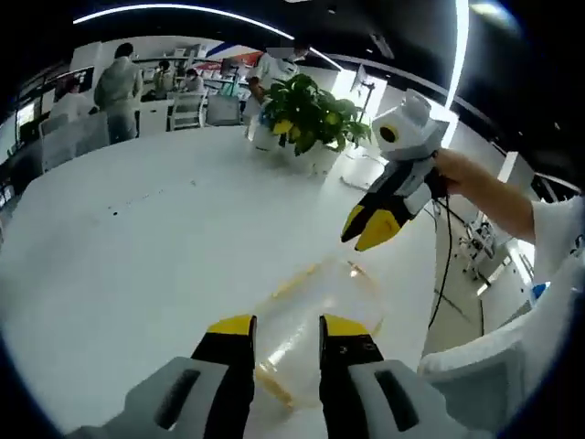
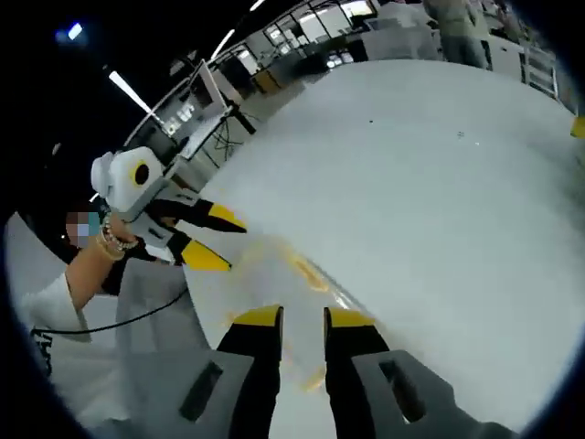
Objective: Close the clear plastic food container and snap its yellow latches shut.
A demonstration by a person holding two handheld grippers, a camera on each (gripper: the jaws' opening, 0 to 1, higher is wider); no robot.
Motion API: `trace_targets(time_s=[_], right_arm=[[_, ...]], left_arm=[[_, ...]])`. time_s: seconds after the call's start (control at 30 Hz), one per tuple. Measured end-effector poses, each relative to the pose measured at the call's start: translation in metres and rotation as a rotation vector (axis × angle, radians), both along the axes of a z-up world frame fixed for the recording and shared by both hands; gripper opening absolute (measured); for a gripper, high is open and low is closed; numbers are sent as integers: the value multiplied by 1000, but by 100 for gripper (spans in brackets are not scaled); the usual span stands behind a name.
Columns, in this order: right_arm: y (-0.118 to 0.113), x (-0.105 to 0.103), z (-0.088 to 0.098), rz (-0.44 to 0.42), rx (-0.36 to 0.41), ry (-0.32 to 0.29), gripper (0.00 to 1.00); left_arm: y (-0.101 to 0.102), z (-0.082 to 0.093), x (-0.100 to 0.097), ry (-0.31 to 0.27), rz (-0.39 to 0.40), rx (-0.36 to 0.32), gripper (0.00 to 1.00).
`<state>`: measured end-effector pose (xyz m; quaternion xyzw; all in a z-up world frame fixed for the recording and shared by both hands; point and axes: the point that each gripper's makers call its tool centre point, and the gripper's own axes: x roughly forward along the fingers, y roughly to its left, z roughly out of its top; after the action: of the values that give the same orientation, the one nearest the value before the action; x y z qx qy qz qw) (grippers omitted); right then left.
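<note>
The clear plastic container (image 1: 315, 306) lies on the white table (image 1: 164, 247), just past my left gripper (image 1: 287, 326), whose jaws stand open around nothing. Faint yellow latches (image 1: 294, 280) show on its sides. My right gripper (image 1: 370, 229) hangs above the container's far end, held by a hand. In the right gripper view the container (image 2: 288, 274) is blurred, with a yellow latch (image 2: 306, 272), straight ahead of my right gripper (image 2: 303, 317), which is open by a narrow gap. The left gripper (image 2: 212, 238) comes in from the left with its jaws spread. I cannot tell how the lid sits.
A potted green plant (image 1: 311, 110) stands at the table's far side. Several people and white chairs (image 1: 187, 108) are beyond it. The table edge (image 1: 430, 274) runs close on the right of the container. A black cable (image 1: 445, 274) hangs from the right gripper.
</note>
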<state>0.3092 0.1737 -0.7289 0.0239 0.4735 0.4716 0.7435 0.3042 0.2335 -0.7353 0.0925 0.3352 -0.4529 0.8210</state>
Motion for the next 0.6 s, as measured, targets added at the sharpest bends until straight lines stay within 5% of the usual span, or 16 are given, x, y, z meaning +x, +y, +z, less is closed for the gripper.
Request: trace_targets(time_s=[0.07,0.33,0.6], right_arm=[[9,0,-8,85,-45,-43,2],[29,3,-33,356,-220,-265,6],[32,13,-35,388,-253,-303,18]], left_arm=[[-9,-9,-9,-1,-53,44,12],[-42,-12,-18,-21,-114,8,4],[-38,-24,-19,-77,-158,95,8]])
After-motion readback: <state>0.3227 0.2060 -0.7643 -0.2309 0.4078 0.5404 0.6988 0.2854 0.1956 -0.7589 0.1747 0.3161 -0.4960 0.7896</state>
